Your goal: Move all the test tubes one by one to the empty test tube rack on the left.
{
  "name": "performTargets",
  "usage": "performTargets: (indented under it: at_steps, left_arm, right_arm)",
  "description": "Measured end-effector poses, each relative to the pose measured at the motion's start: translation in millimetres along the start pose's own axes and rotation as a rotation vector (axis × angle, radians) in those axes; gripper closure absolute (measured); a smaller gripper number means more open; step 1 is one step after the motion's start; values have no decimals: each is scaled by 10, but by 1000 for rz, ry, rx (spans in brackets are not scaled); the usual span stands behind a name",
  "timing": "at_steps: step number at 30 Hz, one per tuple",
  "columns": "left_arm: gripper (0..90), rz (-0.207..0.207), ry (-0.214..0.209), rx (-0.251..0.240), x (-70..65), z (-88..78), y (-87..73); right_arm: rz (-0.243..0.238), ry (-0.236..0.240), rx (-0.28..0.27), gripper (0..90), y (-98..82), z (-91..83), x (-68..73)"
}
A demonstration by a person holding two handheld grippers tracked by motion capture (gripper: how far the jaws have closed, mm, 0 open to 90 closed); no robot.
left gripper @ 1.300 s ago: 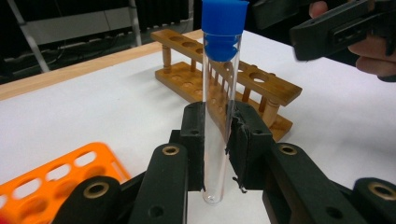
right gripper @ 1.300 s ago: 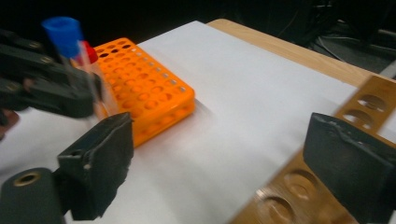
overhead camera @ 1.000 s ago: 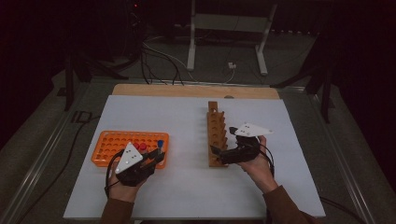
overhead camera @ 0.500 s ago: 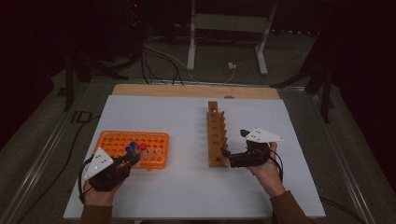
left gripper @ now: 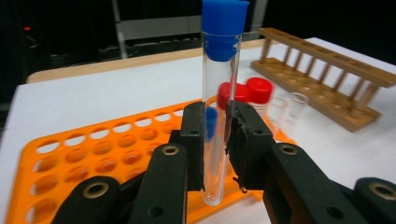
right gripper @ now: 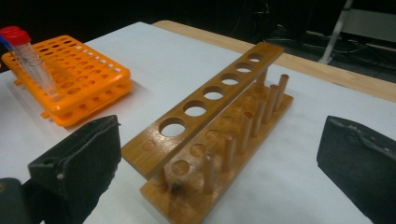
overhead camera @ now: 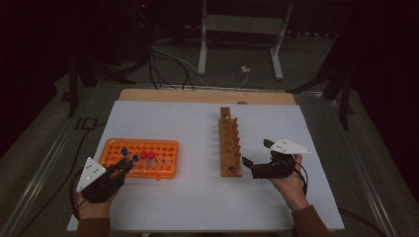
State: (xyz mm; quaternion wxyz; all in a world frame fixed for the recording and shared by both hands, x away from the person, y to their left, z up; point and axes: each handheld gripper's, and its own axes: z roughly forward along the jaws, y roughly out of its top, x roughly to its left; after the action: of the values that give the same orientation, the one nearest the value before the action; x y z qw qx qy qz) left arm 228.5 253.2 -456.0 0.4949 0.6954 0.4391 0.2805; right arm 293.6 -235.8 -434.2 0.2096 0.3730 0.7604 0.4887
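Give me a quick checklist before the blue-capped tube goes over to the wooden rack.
1. Left claw shut on the blue-capped tube: ok.
2. Tube lifted out of the orange rack: ok, its bottom hangs free.
3. Tube upright, cap on: ok.
4. Wooden rack holes empty: ok.
5. Right claw open at the wooden rack's near end, ready to steady it: ok.
6. Red-capped tubes clear of the lift path: cannot tell.

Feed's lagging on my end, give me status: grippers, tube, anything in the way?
Left gripper shut on blue-capped tube, upright, above orange rack. Right gripper open, empty, beside wooden rack. White table between racks bare.
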Motion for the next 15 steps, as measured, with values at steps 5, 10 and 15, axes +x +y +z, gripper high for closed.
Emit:
performTargets:
  at_steps: [5, 10, 15]
  left_arm:
    - [763, -25, 49, -6, 48, 51, -24]
    - [763, -38, 79, -12, 94, 101, -27]
    - [763, -48, 92, 6, 117, 201, -53]
  right_arm:
    - [17, -11, -5, 3, -27, -33, -43]
    - [21, -16, -12, 3, -41, -62, -60]
    - [31, -21, -13, 3, -47, -74, -81]
